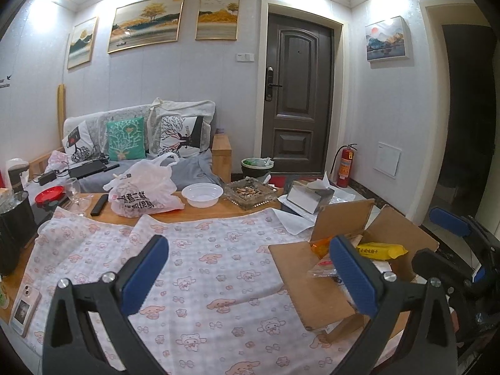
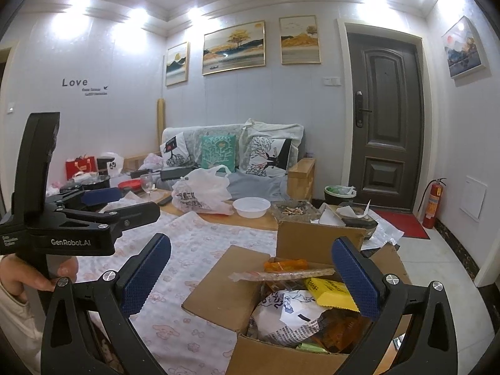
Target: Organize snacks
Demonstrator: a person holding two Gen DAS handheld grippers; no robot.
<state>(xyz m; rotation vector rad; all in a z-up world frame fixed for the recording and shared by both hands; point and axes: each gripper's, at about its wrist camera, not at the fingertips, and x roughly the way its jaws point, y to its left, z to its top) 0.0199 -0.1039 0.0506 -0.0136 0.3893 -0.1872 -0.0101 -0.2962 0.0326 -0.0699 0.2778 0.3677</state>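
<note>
Wide-open right claw above open cardboard box of snack packets.

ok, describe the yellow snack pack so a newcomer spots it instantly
Find the open cardboard box on the pink-patterned tablecloth, under the right tongs. Against its right side lies the yellow snack pack. It is the only bright yellow packet; its neighbours are orange, white or clear.

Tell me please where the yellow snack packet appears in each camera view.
Left wrist view: yellow snack packet at right of centre, inside the open cardboard box.
Right wrist view: lower right, in the same box.
Shared landmark: white bowl on the table behind.
</note>
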